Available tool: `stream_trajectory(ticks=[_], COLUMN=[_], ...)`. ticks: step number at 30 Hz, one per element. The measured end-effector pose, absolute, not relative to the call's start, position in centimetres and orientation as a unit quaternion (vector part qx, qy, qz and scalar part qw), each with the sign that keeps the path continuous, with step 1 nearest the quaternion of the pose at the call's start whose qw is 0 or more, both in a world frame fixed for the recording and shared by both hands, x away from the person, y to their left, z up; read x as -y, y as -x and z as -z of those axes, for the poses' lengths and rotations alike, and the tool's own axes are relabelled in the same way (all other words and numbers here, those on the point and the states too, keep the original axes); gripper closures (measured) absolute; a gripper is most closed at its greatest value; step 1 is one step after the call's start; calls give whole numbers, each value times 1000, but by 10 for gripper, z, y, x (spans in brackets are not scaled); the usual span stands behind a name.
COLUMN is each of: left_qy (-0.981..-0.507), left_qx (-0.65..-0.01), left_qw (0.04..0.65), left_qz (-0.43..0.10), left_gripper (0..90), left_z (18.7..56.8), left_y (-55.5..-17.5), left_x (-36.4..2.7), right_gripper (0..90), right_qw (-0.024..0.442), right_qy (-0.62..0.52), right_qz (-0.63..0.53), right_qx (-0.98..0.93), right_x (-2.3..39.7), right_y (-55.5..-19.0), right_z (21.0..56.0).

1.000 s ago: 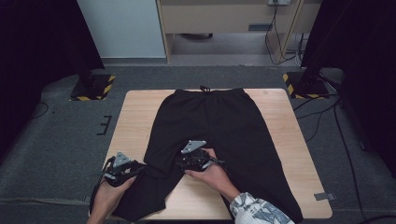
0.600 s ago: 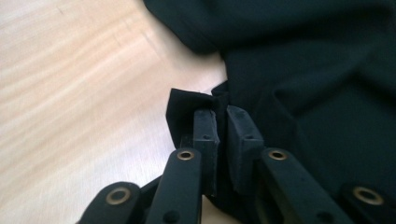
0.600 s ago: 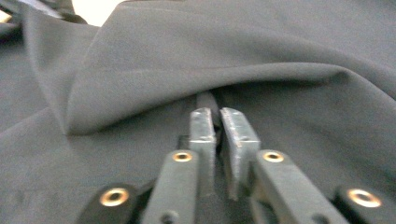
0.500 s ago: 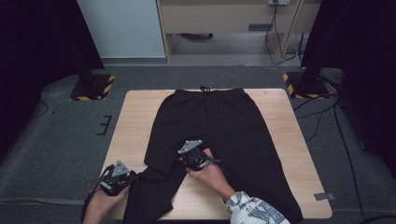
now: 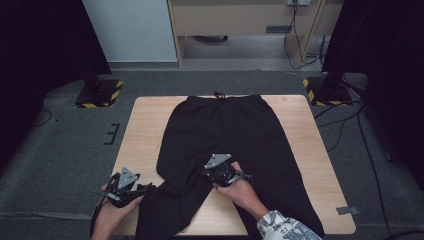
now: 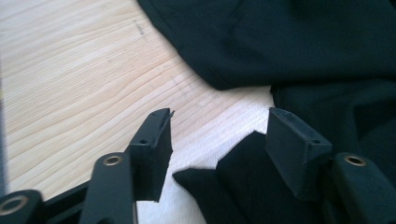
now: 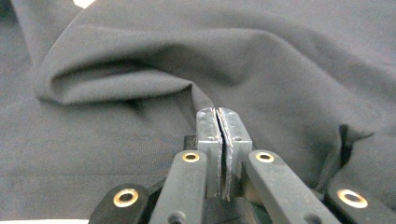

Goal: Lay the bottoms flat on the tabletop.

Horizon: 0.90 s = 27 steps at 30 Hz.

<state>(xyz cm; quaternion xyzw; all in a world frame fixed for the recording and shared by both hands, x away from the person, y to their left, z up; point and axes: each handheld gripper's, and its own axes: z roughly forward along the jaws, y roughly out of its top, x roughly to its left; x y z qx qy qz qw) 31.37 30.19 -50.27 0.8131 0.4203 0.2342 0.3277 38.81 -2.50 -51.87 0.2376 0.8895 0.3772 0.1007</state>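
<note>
Black trousers lie flat on the wooden table. My left gripper is spread wide around a trouser hem; my right gripper is clenched, resting on the fabric near the crotch

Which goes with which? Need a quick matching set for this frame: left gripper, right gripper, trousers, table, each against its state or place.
Things:
1. left gripper
2. right gripper
3. black trousers
4. wooden table

States:
A. jaws pressed together over the crotch area of the fabric
B. laid out flat, waistband at the far edge
C. jaws apart at the near left corner, fabric edge between them
D. light wood, bare on either side of the garment

Pairs: 1-C, 2-A, 3-B, 4-D
</note>
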Motion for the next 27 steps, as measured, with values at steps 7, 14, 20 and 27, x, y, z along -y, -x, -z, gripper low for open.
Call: stream_trajectory(ticks=[7,14,20,27], left_qy=[-843,-866,-850,-829], left_qx=[-415,-397,-409,-416], left_qw=[287,260,276,314], left_qz=[-185,-157,-183,-202], left_gripper=[655,817,750,495], left_z=[515,509,498,490], left_y=[-306,-274,-256,-292], left_x=[-305,-305,-317,-303], right_gripper=[840,777,587,530], right_qw=[95,93,96,104], right_qy=[-225,-218,-221,-223], right_qz=[-384,-381,-378,-376], right_qx=[-890,-894,-894,-893], right_x=[16,10,13,20], right_y=[-383,-378,-376,-376], right_z=[522,523,518,517])
